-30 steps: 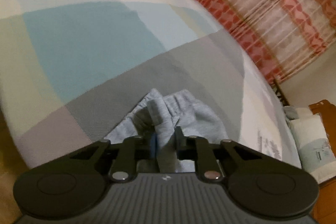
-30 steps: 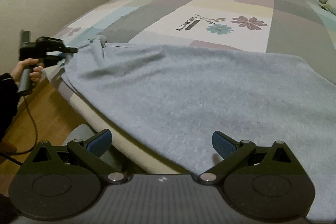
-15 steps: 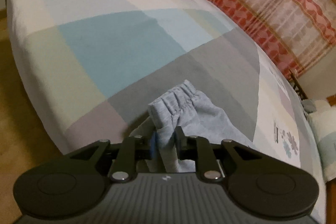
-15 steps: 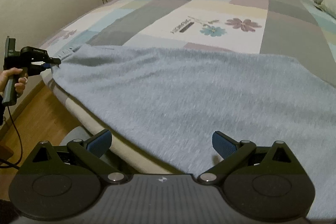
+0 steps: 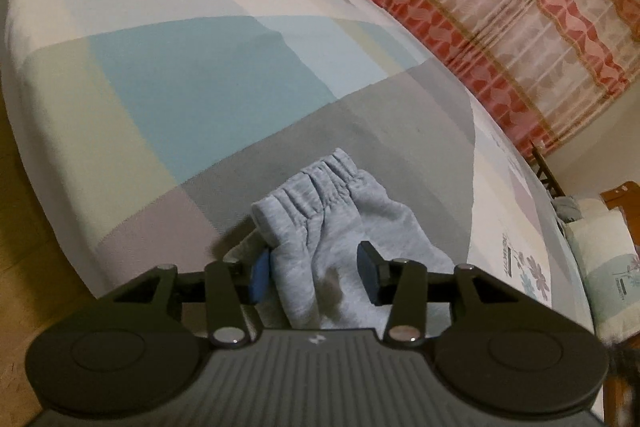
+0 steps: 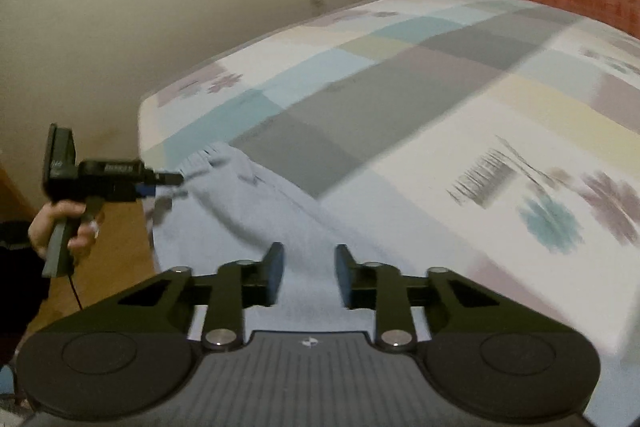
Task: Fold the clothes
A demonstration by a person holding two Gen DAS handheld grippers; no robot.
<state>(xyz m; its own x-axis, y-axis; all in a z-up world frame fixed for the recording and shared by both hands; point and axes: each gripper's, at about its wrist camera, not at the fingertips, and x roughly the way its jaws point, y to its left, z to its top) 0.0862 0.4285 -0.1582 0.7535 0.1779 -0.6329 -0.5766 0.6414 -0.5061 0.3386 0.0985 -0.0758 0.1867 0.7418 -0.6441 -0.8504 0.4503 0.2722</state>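
A light grey-blue garment [image 5: 372,223] with an elastic gathered hem [image 5: 316,183] lies near the edge of the patchwork bed [image 5: 192,87]. My left gripper [image 5: 314,271] is open, and the cloth lies loose between its blue pads [image 5: 260,275]. In the right wrist view the garment [image 6: 248,211] stretches from the left gripper [image 6: 172,179] towards me. My right gripper [image 6: 310,267] has its fingers drawn in close on a strip of that cloth. A hand [image 6: 60,227] holds the left gripper's handle beside the bed corner.
The bed cover [image 6: 460,95] spreads far to the right with flower prints. A red patterned curtain [image 5: 512,27] hangs behind the bed, and pillows [image 5: 604,263] lie at the far right. Wooden floor [image 6: 116,239] runs along the bed's left side, below a bare wall [image 6: 120,7].
My left gripper has opened and let go of the hem, which now rests on the bed. My right gripper has narrowed from wide open onto the cloth and swung its view leftward.
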